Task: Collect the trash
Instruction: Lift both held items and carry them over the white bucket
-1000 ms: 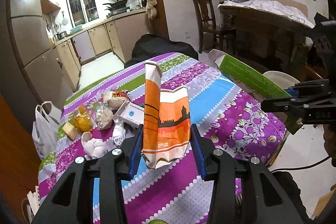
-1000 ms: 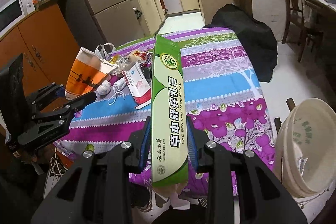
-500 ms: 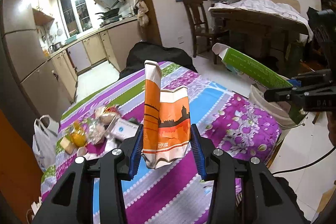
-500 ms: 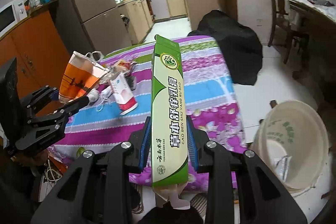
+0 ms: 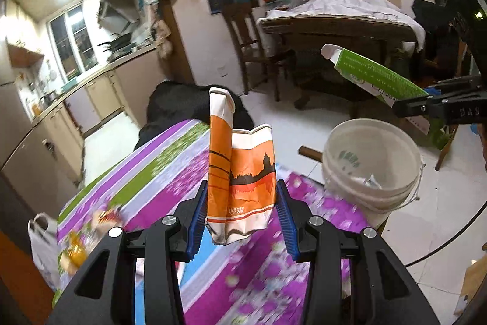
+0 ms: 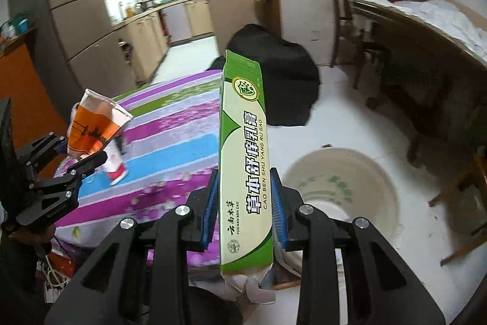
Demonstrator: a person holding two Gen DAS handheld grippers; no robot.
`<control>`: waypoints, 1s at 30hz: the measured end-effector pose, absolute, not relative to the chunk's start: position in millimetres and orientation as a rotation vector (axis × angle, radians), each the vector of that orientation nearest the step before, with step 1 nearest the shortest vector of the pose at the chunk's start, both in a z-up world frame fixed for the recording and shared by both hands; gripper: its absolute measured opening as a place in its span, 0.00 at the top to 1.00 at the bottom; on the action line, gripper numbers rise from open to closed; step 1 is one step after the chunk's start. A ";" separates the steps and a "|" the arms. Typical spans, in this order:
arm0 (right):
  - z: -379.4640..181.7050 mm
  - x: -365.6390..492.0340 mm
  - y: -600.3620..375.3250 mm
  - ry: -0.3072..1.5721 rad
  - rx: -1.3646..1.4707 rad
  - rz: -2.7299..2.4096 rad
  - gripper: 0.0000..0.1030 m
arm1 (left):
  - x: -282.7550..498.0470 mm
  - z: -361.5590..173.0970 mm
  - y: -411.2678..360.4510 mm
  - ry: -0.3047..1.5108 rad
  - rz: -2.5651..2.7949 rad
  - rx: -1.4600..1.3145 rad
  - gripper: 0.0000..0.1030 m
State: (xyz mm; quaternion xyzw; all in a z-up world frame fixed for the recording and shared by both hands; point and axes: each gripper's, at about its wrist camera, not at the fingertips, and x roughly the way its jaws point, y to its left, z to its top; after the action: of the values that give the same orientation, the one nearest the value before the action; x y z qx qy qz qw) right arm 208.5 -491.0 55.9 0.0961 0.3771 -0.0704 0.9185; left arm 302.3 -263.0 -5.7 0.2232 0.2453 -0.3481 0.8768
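My left gripper [image 5: 240,209] is shut on a crumpled orange and white paper bag [image 5: 243,178], held above the table's right end. My right gripper [image 6: 245,203] is shut on a long green and cream carton [image 6: 245,160], held upright above the floor beside the table. A white bucket [image 6: 386,172] stands on the floor to the right of the table, with a little trash inside; it also shows in the left wrist view [image 5: 371,169]. The carton [image 5: 374,75] and the right gripper [image 5: 438,105] show at the right of the left wrist view, above the bucket. The paper bag [image 6: 94,124] shows in the right wrist view too.
The table has a striped purple, blue and green cloth [image 5: 170,160]. Blurred trash [image 5: 76,245] lies at its far left end, and a white and red box [image 6: 115,163] lies on it. A black covered chair [image 6: 274,63] stands behind the table. A wooden table [image 6: 426,29] is at the right.
Both grippers have swung right, away from the table's cluttered end and toward the bucket, which now sits larger and nearer in both views. Both keep their hold.
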 end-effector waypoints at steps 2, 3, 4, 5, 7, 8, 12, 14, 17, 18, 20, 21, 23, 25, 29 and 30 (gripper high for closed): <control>57.9 205.9 -507.7 0.785 0.201 -0.185 0.71 | 304.6 -4.3 -285.3 0.510 -0.756 0.479 0.57; 58.0 204.4 -518.6 0.791 0.205 -0.209 0.71 | 306.7 -4.0 -297.9 0.514 -0.775 0.485 0.57; 57.5 203.2 -526.0 0.798 0.211 -0.225 0.71 | 309.4 -3.4 -308.0 0.520 -0.787 0.487 0.57; 56.6 202.8 -535.7 0.807 0.219 -0.246 0.71 | 312.9 -3.6 -321.9 0.533 -0.810 0.490 0.57; 51.1 202.6 -556.3 0.839 0.230 -0.289 0.71 | 319.0 -4.8 -345.8 0.558 -0.852 0.492 0.57; 48.4 202.8 -564.0 0.854 0.232 -0.306 0.71 | 324.5 -5.8 -360.9 0.578 -0.880 0.489 0.57; 29.6 204.2 -591.0 0.931 0.259 -0.363 0.71 | 341.3 -16.2 -415.5 0.686 -0.986 0.459 0.57; 19.7 204.7 -601.9 0.970 0.274 -0.376 0.71 | 345.6 -24.6 -443.1 0.730 -1.023 0.459 0.57; 2.5 204.0 -609.3 1.033 0.287 -0.391 0.71 | 350.1 -39.7 -482.8 0.782 -1.060 0.484 0.57; -4.4 203.6 -612.4 1.058 0.292 -0.396 0.71 | 350.9 -44.2 -489.6 0.789 -1.066 0.491 0.57; -15.4 206.1 -619.1 1.095 0.305 -0.397 0.71 | 351.2 -56.4 -508.2 0.814 -1.073 0.505 0.57; -22.7 207.8 -621.8 1.119 0.315 -0.400 0.71 | 350.8 -62.8 -516.4 0.827 -1.081 0.510 0.57; -31.4 209.1 -628.1 1.146 0.331 -0.407 0.71 | 351.5 -75.2 -533.4 0.856 -1.090 0.526 0.57; -41.7 209.2 -634.4 1.169 0.365 -0.409 0.71 | 349.8 -90.7 -551.3 0.881 -1.094 0.553 0.57; -61.1 209.7 -644.5 1.194 0.441 -0.393 0.71 | 346.6 -118.9 -574.8 0.920 -1.087 0.606 0.57; -64.3 210.1 -646.9 1.198 0.453 -0.390 0.71 | 345.2 -125.5 -577.9 0.925 -1.083 0.620 0.57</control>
State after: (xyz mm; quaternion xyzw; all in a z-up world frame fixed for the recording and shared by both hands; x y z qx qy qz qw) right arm 210.1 -646.9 -64.3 0.2098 0.5551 -0.1808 0.7843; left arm 345.2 -577.9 -125.5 0.2796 0.4175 -0.4889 0.7131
